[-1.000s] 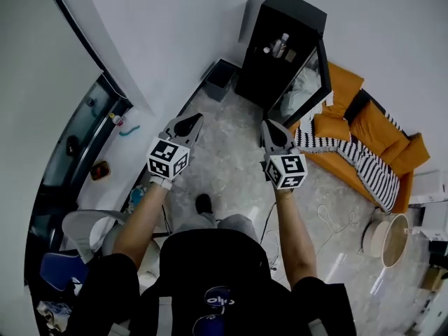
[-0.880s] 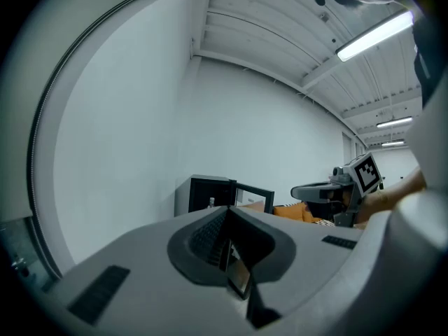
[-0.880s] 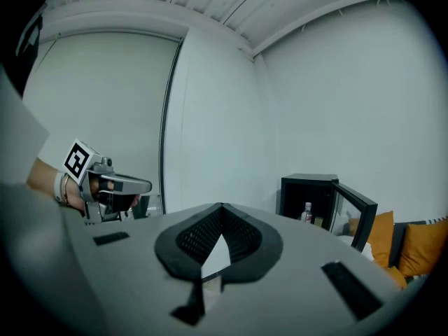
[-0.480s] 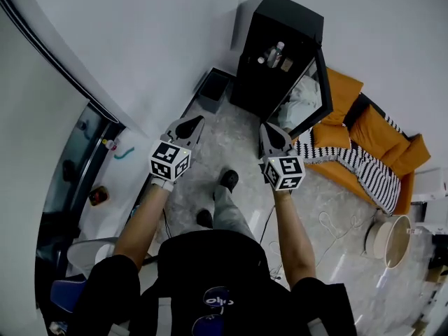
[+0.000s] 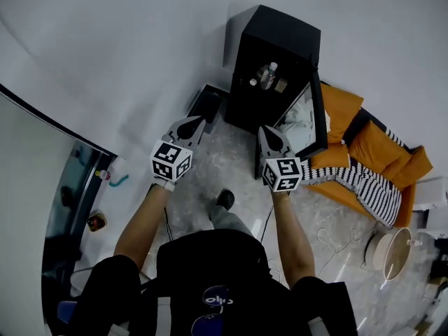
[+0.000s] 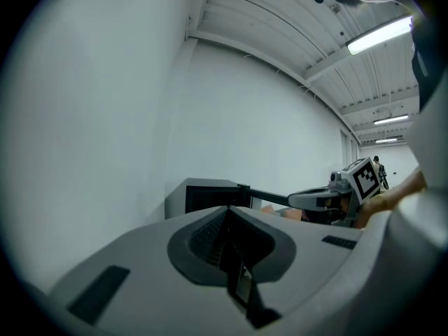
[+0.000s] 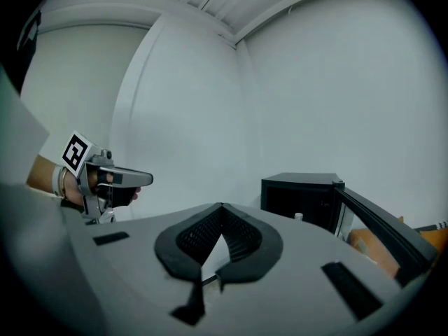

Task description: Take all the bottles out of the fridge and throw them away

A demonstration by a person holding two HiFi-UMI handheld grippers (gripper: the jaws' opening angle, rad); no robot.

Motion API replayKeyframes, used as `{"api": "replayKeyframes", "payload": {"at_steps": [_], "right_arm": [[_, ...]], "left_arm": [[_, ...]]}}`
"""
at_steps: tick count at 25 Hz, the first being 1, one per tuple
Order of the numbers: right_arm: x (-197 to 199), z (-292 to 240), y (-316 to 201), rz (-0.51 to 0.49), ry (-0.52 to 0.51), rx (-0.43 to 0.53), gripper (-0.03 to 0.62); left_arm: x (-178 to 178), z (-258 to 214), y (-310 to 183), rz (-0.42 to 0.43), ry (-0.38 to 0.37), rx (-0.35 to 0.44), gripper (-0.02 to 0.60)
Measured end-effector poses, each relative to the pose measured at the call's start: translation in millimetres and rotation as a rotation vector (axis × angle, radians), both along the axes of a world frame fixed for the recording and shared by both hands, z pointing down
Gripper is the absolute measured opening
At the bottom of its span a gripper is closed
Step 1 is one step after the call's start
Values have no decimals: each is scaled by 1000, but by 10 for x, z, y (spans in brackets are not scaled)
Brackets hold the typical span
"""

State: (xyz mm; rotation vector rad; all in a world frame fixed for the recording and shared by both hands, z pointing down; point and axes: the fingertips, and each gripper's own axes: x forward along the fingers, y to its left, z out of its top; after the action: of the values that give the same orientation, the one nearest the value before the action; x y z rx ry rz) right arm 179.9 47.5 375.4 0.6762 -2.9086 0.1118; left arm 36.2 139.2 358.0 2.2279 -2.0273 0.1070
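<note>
1. The black mini fridge (image 5: pixel 274 37) stands against the white wall in the upper middle of the head view. Its glass door (image 5: pixel 319 114) is swung open toward the right of the frame.
2. A clear bottle (image 5: pixel 267 74) with a white cap stands inside the fridge. A second white cap (image 5: pixel 253 82) shows just to its left.
3. The left gripper (image 5: pixel 198 122) is held in the air at centre frame. In its own view its jaws are pressed together with nothing between them.
4. The right gripper (image 5: pixel 264 130) is level with it, just right of centre and well short of the fridge. Its jaw tips meet and hold nothing.
5. A small dark bin (image 5: pixel 205 105) sits on the floor just left of the fridge.
6. An orange sofa (image 5: pixel 374 142) with a striped blanket (image 5: pixel 358 172) fills the right of the frame. A round pale basket (image 5: pixel 389 239) stands at lower right.
</note>
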Motion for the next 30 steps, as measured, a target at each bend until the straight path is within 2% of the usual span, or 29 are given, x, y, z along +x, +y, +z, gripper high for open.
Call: {"api": "replayKeyframes", "payload": {"at_steps": [7,14,30], "right_arm": [[-115,19,-734,9,-11,-15,2],[-64,67,-1225,22,-20,-28,2],[317,121,-1642,92,-35,-39,2]], "left_arm": [[-67,0,-764,17,-10,-16,2],[112,75,-1338,58,-19,-39,2],[548,123,-1969,154,-29,-45,2]]}}
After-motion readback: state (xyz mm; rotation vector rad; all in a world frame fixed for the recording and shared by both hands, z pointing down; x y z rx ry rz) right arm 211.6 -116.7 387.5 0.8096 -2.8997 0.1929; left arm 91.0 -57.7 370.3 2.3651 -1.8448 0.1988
